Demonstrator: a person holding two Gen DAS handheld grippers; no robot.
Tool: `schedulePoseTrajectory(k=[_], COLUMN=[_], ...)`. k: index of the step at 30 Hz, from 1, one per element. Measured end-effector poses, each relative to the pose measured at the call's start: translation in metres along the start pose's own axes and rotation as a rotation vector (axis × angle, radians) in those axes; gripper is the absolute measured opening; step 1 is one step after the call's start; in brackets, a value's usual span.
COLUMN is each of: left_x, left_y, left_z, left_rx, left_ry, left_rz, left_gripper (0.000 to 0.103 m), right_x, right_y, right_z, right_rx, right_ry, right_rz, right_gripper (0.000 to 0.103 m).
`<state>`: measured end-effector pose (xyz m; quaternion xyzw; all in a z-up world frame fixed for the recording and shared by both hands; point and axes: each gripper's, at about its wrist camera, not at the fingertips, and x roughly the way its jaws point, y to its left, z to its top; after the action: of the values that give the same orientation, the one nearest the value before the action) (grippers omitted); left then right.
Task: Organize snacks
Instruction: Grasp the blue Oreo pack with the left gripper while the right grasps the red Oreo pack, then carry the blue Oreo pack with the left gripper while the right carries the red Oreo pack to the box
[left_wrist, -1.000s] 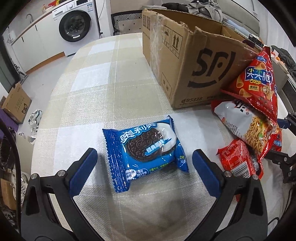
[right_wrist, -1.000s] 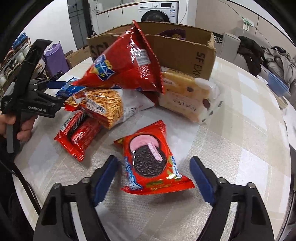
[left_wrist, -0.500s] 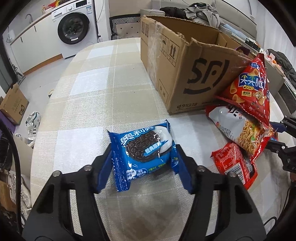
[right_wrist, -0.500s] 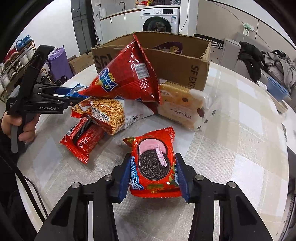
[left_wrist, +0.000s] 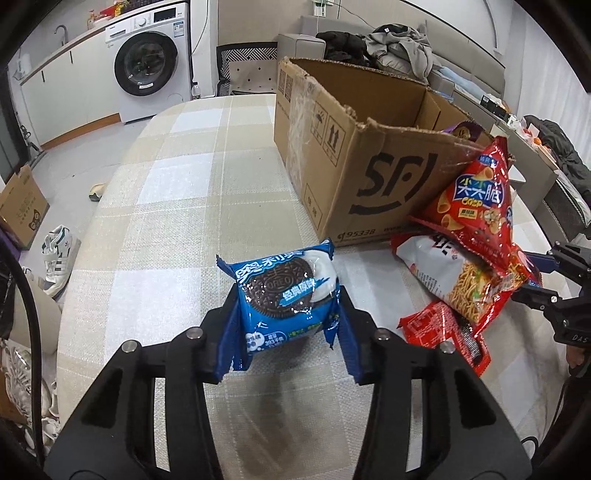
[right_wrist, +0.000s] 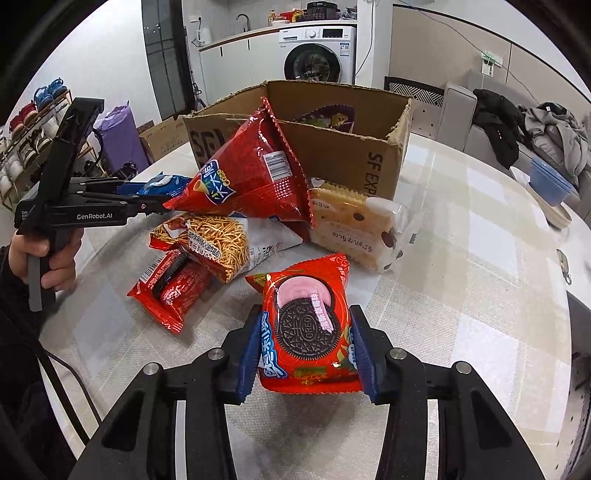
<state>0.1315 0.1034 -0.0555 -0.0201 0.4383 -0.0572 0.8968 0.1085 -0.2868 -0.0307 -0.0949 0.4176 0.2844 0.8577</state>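
My left gripper (left_wrist: 288, 325) is shut on a blue Oreo pack (left_wrist: 286, 295) and holds it above the table. My right gripper (right_wrist: 306, 343) is shut on a red Oreo pack (right_wrist: 308, 325), also lifted. An open cardboard box (left_wrist: 369, 155) stands behind; in the right wrist view the box (right_wrist: 343, 147) holds a purple bag (right_wrist: 325, 116). Against it lean a red crisp bag (right_wrist: 251, 177), a noodle snack bag (right_wrist: 214, 240), a small red pack (right_wrist: 171, 288) and a cracker pack (right_wrist: 354, 225). The left gripper with its blue pack (right_wrist: 162, 184) shows at the left of the right wrist view.
The table has a checked cloth (left_wrist: 166, 221). A washing machine (left_wrist: 151, 70) stands behind on the floor. Shoes (left_wrist: 57, 254) and a small box (left_wrist: 20, 206) lie on the floor at the left. A blue bowl (right_wrist: 550, 181) sits at the table's far right.
Both grippers closed on their Oreo packs and lifted them off the table, moving up and back; the box interior now shows more.
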Motion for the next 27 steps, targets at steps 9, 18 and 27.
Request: schedulePoseTrajectory(k=[9,18,27], left_x=[-0.018,-0.039,-0.077], left_y=[-0.006,-0.014,-0.02], left_z=[-0.002,-0.002,0.001], left_rx=[-0.009,-0.006,-0.015], left_ry=[-0.028,-0.076,-0.161], left_rz=[-0.013,-0.021,-0.035], left_gripper=[0.044,0.044,0.044], right_x=[-0.001,-0.006,-0.026], right_y=[0.0,-0.01,-0.018], right_z=[0.003,0.004,0.009], right_rx=[0.007,0.037,0.084], right_ry=[-0.01,-0.053,-0.15], right_rz=[0.002,0.005,-0.005], right_gripper=[0.046,0.046,0.046])
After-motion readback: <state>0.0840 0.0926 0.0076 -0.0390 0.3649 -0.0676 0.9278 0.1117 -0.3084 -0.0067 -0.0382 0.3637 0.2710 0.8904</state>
